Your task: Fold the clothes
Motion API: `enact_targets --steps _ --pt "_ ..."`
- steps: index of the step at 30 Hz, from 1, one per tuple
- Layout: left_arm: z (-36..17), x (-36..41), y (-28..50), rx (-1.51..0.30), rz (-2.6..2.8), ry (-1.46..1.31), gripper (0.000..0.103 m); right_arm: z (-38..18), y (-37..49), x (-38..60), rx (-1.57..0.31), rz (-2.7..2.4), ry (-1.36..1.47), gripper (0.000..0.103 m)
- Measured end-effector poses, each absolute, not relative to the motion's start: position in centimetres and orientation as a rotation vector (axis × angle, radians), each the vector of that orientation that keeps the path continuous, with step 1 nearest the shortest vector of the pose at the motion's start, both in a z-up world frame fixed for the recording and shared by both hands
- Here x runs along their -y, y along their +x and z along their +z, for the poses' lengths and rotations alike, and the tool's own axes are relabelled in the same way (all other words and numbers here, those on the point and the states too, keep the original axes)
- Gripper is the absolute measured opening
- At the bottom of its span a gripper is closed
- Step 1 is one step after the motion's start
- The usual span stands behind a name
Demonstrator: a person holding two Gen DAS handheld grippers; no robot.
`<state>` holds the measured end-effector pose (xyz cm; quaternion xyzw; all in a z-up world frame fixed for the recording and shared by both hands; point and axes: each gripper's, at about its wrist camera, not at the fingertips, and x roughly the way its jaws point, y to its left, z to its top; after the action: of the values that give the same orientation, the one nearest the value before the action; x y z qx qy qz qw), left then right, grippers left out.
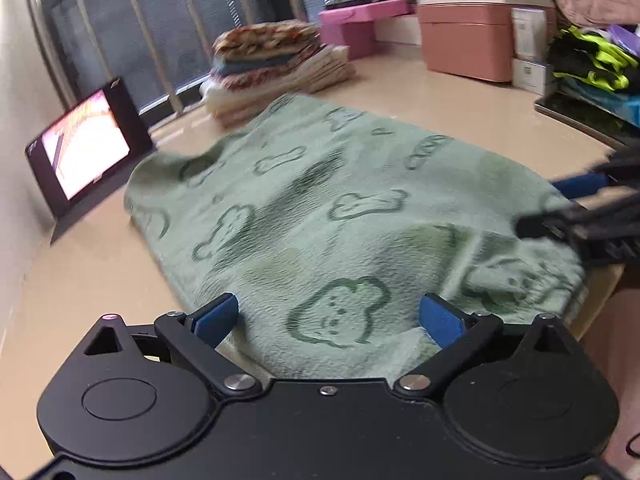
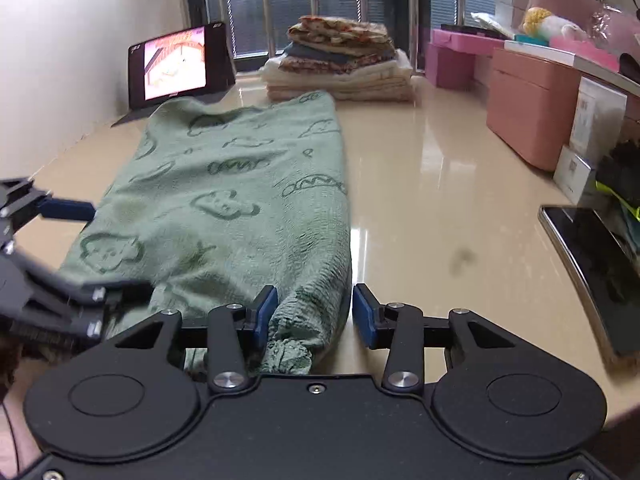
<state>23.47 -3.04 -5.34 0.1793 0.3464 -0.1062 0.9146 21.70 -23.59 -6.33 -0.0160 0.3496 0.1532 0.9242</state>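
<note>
**Both hand-held grippers open over a green garment**

The left hand-held gripper [image 1: 329, 318] has its blue pads spread wide, straddling the near edge of the green garment [image 1: 320, 208] without pressing on it. In the right wrist view this same gripper shows at the left border, blurred and partly cut off, so its far finger is hard to make out. The garment, a soft green fleece piece printed with cloud-like faces, lies lengthwise on the beige tabletop [image 2: 432, 184], running from the near edge back toward a propped tablet [image 2: 180, 64] with a lit screen on the left. Behind its far end sits a stack of folded fabrics [image 2: 344, 60]. What kind of garment it is cannot be told.

The right hand-held gripper [image 2: 315, 312] is partly open. The garment's bunched near right corner sits between its pads, beside the left pad, with a clear gap to the right pad. Whether the left pad touches the cloth is unclear. Further right stand pink boxes [image 2: 532, 112], and a dark tray [image 2: 592, 264] is cut off by the frame.
</note>
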Motion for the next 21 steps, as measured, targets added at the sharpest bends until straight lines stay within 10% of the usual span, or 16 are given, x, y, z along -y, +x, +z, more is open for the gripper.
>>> enact_targets --steps 10,17,21 --pt "-3.1 -0.3 21.5 -0.642 -0.15 0.284 0.1 -4.8 18.1 21.6 -0.691 0.373 -0.032 0.049" --pt "0.3 -1.9 16.1 -0.526 -0.194 0.113 0.103 -1.1 12.1 23.3 -0.504 0.434 -0.048 0.102" --pt "-0.1 -1.1 12.1 -0.521 -0.185 0.06 0.103 -0.8 8.8 23.5 -0.51 0.462 -0.047 0.102"
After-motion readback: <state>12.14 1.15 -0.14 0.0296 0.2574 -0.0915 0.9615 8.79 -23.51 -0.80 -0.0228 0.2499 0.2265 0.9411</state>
